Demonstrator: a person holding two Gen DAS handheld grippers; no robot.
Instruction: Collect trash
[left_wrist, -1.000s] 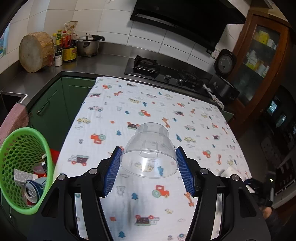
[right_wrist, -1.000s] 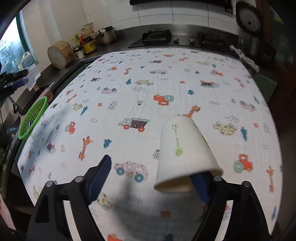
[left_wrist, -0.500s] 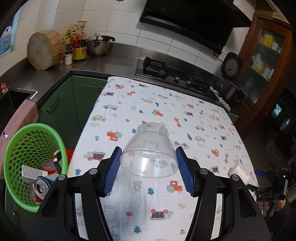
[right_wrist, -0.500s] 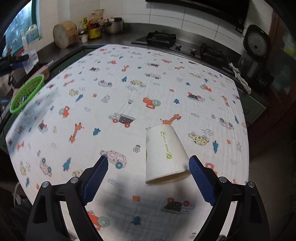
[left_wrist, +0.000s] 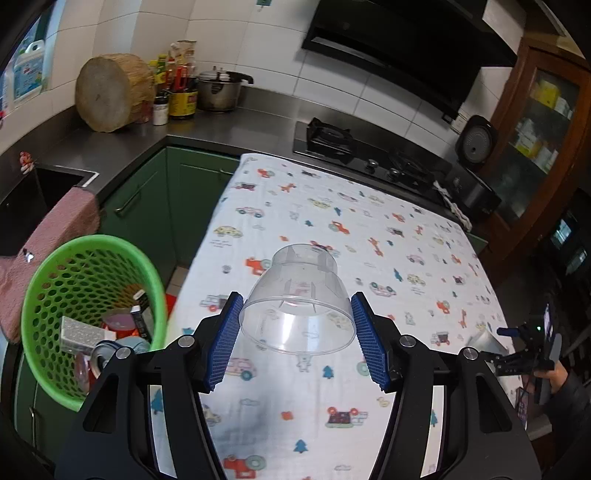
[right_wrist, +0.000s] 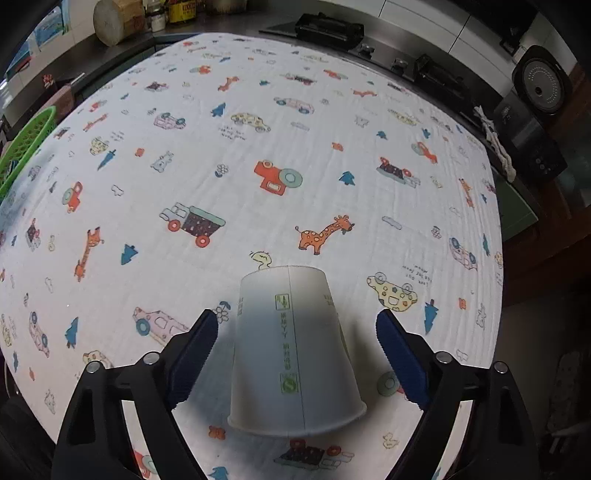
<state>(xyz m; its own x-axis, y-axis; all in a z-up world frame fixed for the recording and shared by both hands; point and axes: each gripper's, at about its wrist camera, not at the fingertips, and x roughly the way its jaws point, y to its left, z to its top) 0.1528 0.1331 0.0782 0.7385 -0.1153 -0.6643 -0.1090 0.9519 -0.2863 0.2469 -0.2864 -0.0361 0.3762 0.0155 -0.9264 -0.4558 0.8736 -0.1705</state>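
My left gripper (left_wrist: 297, 339) is shut on a clear plastic cup (left_wrist: 300, 295), mouth toward the camera, held above the patterned tablecloth (left_wrist: 369, 240). A green basket (left_wrist: 55, 273) with a can and other trash sits low at the left of that view; its rim also shows in the right wrist view (right_wrist: 26, 144). My right gripper (right_wrist: 295, 354) is open, its blue pads apart on both sides of an upside-down white paper cup (right_wrist: 291, 354) standing on the cloth (right_wrist: 258, 147). The right gripper and paper cup also appear far right in the left wrist view (left_wrist: 517, 350).
A steel counter (left_wrist: 236, 129) holds a wood block (left_wrist: 110, 96), bottles and a pot. A gas stove (left_wrist: 369, 151) and a rice cooker (left_wrist: 476, 147) sit behind the table. A pink towel (left_wrist: 48, 236) hangs by the sink. A wooden cabinet (left_wrist: 535, 122) stands at right.
My left gripper has risen and drawn back with the clear cup, bringing the basket closer. My right gripper has centred on the paper cup, which now stands between its open pads.
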